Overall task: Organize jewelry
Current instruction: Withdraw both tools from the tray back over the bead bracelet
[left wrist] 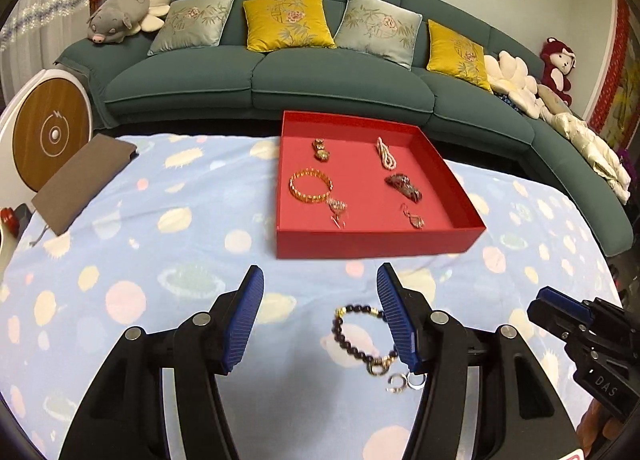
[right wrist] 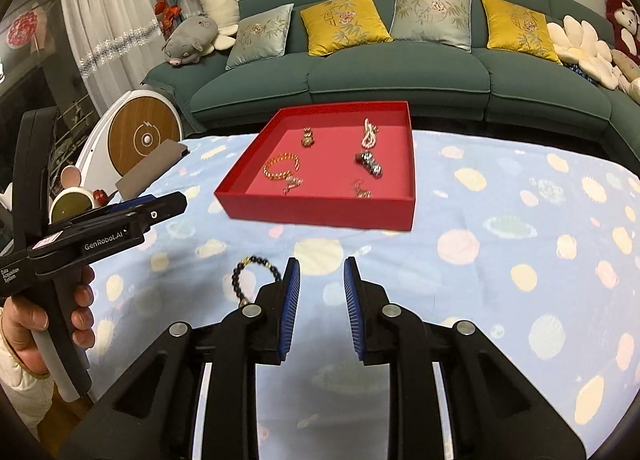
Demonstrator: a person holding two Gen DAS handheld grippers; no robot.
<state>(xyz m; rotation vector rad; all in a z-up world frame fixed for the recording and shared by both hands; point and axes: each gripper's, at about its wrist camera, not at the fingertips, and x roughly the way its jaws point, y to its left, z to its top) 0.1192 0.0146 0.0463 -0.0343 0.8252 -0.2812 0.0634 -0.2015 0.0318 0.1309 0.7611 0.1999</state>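
A: Which piece goes next?

B: The dark bead bracelet [left wrist: 362, 334] – it lies on the blue blanket [left wrist: 160, 244] between the left tool's [left wrist: 320, 316] blades, close against the right-hand blade and touching neither pad that I can see. Two small rings [left wrist: 406, 382] lie just behind its clasp.

A: And the tool's state?

B: Left tool gapes wide, holding nothing. The right tool [right wrist: 322, 300] stands narrowly parted, also empty, with the bracelet off to its left.

A: How should it be picked up?

B: I'd centre the beads between the pads, dip low, pinch one strand, then carry it ahead to the red tray [left wrist: 372, 238] – where the other jewelry lies.

A: The pose?

B: Both tools slant down toward the blanket; a hand [right wrist: 48, 316] grips the left handle.
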